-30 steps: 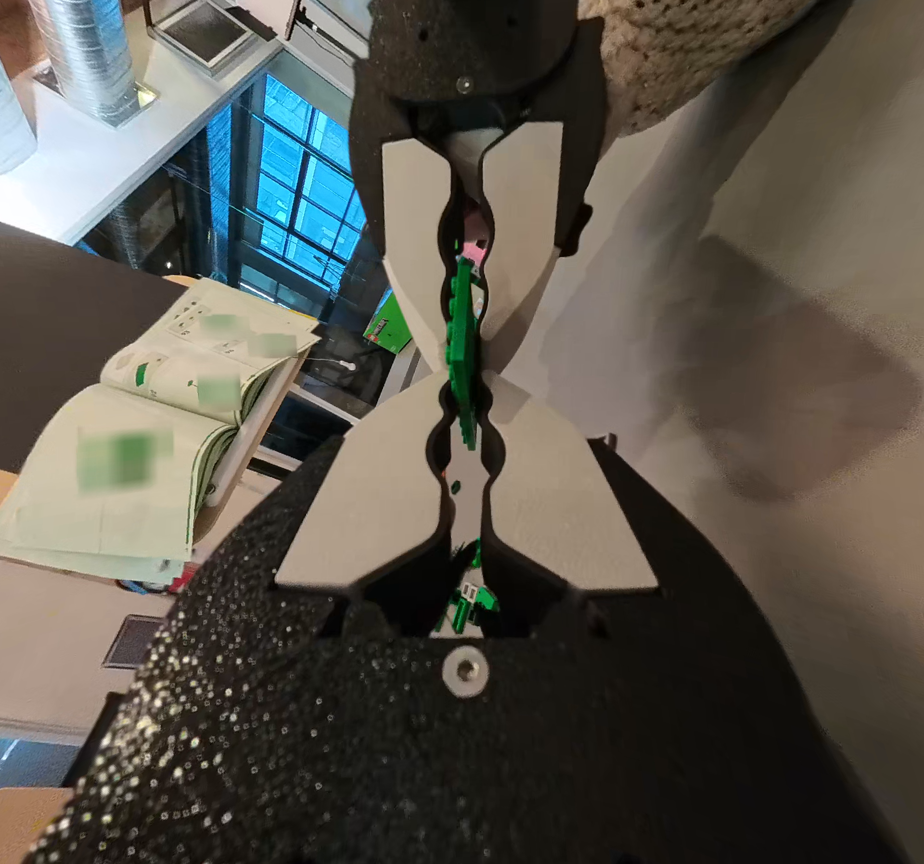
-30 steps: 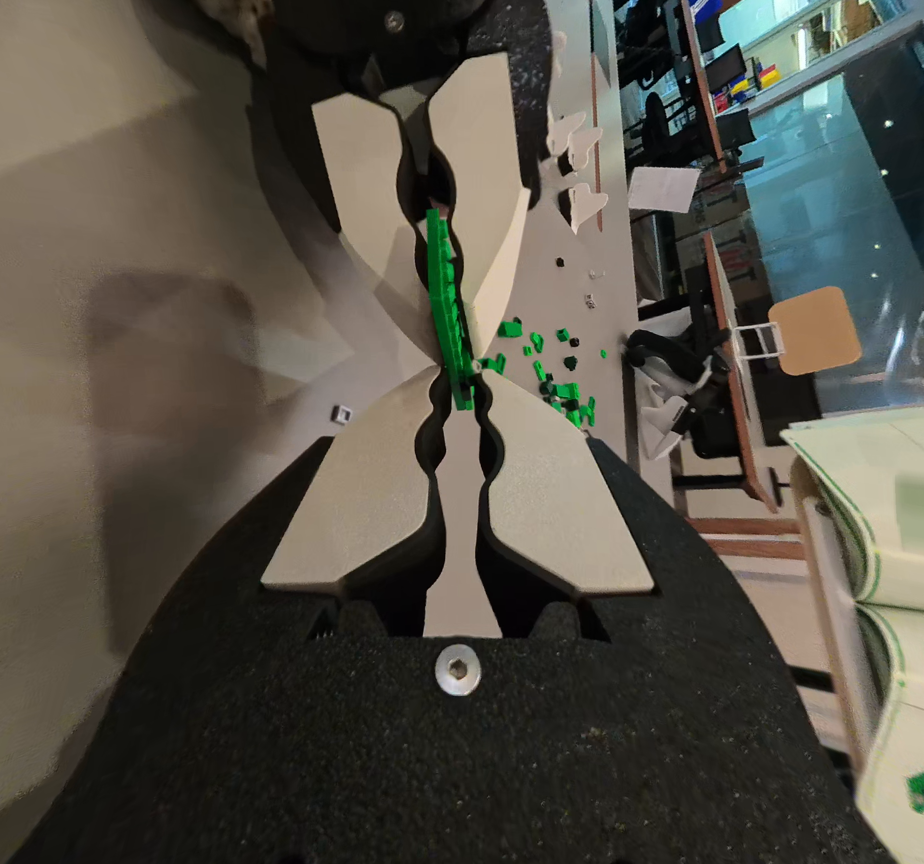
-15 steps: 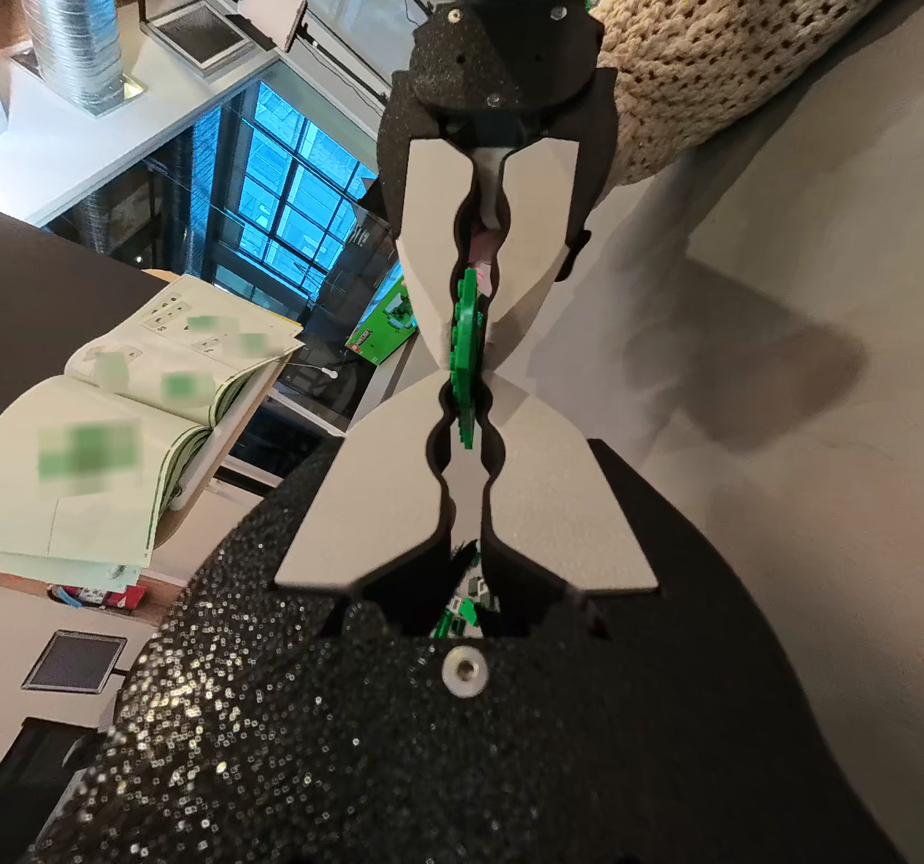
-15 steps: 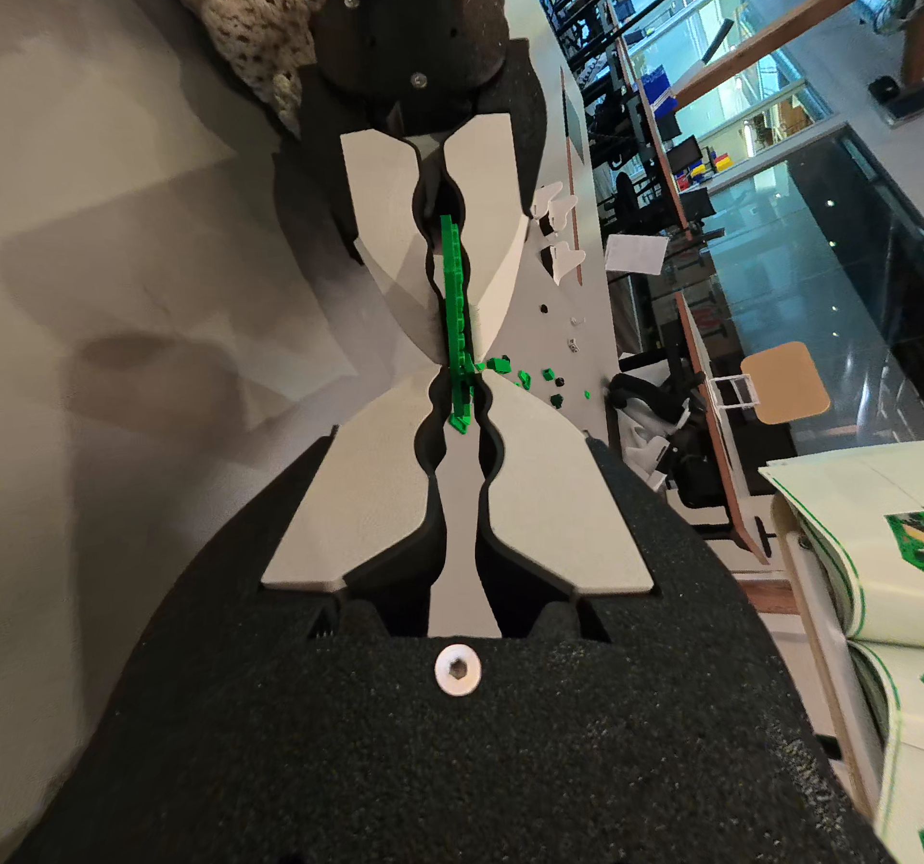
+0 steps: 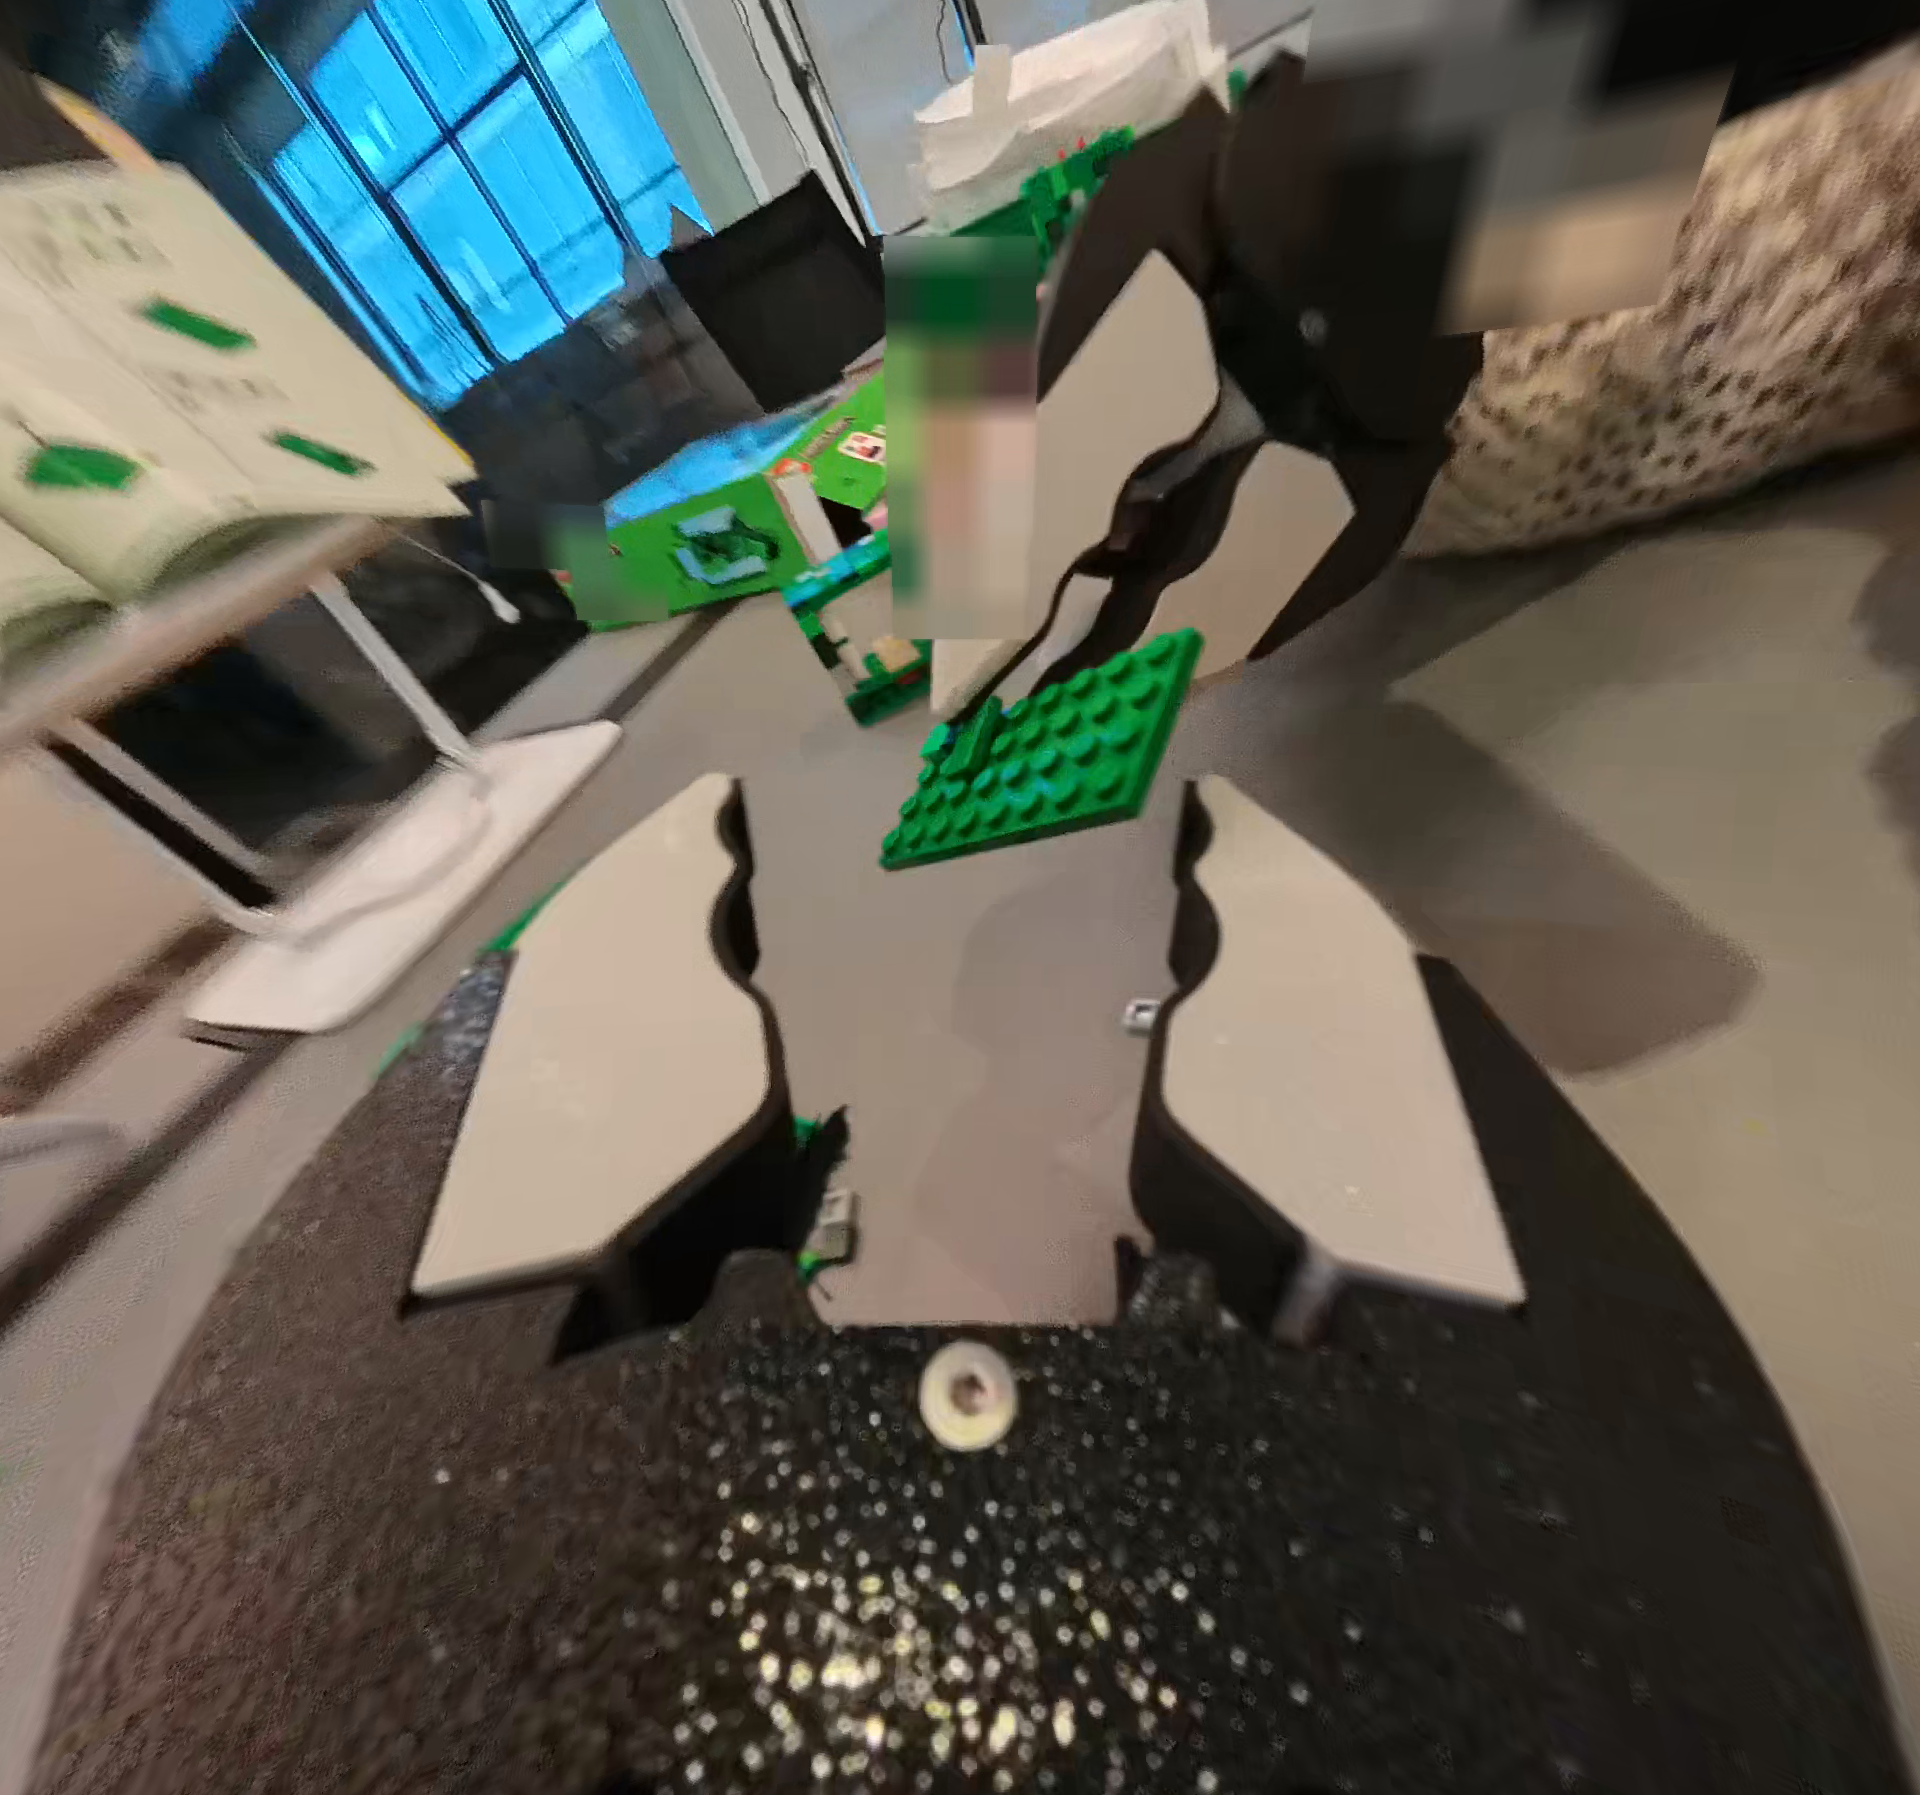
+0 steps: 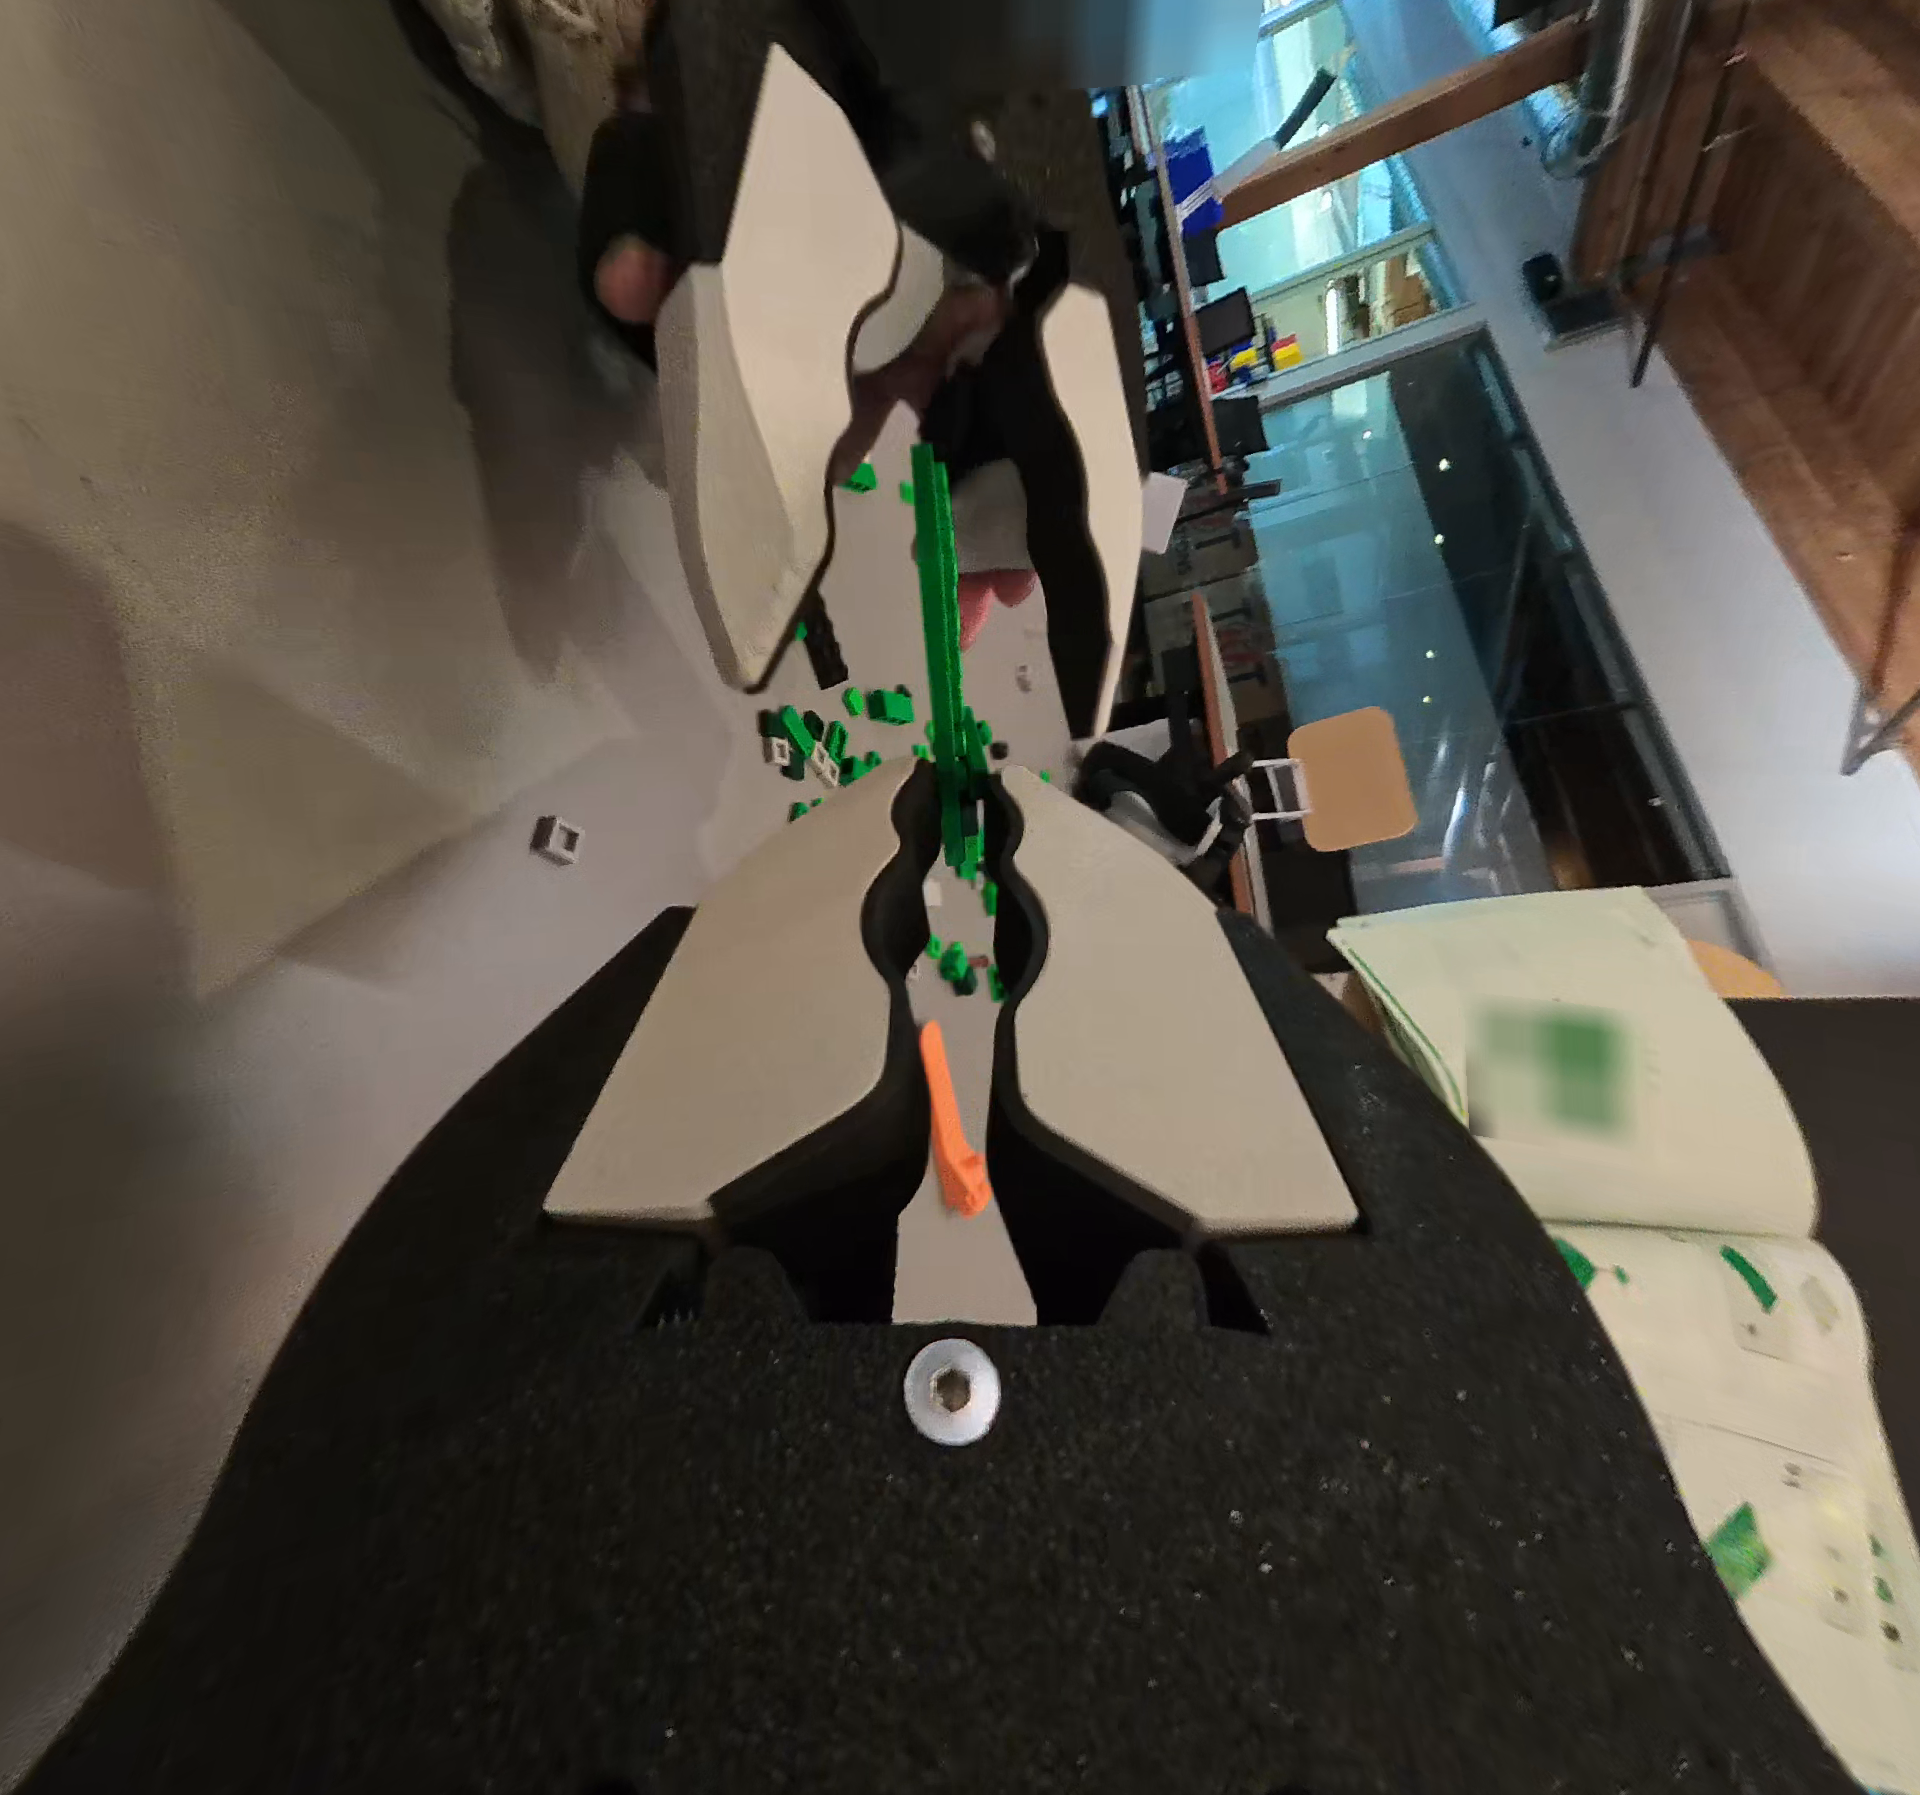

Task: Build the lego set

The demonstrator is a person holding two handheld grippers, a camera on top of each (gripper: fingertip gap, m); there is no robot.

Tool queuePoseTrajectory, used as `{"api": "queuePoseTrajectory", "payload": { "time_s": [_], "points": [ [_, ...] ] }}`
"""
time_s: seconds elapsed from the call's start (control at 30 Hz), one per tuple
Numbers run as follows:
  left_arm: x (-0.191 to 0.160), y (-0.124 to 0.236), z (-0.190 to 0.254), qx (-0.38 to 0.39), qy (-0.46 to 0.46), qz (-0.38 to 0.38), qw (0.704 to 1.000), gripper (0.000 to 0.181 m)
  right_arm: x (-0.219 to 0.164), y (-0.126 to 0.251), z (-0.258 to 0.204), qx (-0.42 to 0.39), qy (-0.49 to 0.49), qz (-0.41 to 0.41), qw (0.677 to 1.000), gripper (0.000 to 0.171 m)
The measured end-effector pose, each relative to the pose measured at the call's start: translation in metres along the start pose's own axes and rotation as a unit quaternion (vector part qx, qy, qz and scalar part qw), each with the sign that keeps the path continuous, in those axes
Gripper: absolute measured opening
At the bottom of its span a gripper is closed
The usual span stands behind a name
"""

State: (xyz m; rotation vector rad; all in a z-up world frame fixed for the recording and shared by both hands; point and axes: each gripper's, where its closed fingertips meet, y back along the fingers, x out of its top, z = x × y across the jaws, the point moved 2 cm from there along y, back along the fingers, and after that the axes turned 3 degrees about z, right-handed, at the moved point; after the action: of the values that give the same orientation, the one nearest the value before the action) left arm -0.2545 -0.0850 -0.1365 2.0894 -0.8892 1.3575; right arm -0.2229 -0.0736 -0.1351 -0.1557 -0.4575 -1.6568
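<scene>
grey worktop in an office | left gripper (image 5: 961, 945) spread, empty | right gripper (image 6: 961, 789) pinching green lego plate (image 6: 940, 644) by one edge, above loose green bricks (image 6: 831, 737) mid-worktop | step: likely handover done | next: probably add a brick, held steady

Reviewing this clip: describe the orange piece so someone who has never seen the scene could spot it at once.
Start at the grey table in the right wrist view and find the right gripper, shut on the green plate. Below its tips, in the gap between its fingers, lies the orange piece. It is long, thin and the only orange thing among small green bricks.
</scene>
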Motion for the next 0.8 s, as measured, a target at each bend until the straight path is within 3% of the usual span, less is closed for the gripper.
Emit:
{"api": "queuePoseTrajectory", "payload": {
  "time_s": [0.1,0.3,0.43,0.63,0.73,0.8],
  "points": [
    [0.001,-0.002,0.005,-0.054,0.123,-0.006,0.991,0.103,0.009,0.003,0.004,-0.016,0.015,0.028,0.999,0.007],
    [0.011,-0.001,0.023,-0.147,0.247,0.012,0.958,0.093,0.020,0.004,0.000,-0.020,0.060,0.046,0.997,0.007],
    [0.010,-0.001,0.029,-0.164,0.246,0.005,0.955,0.079,0.019,0.005,0.000,-0.026,0.084,0.040,0.995,0.007],
    [0.009,-0.001,0.028,-0.159,0.240,0.013,0.958,0.080,0.018,0.004,-0.001,-0.027,0.099,0.036,0.994,0.007],
    [0.009,0.000,0.028,-0.158,0.232,0.015,0.960,0.094,0.019,0.004,-0.001,-0.027,0.103,0.036,0.994,0.007],
    [0.011,0.000,0.029,-0.160,0.234,0.020,0.959,0.091,0.019,0.004,-0.002,-0.026,0.104,0.037,0.994,0.007]
  ]
}}
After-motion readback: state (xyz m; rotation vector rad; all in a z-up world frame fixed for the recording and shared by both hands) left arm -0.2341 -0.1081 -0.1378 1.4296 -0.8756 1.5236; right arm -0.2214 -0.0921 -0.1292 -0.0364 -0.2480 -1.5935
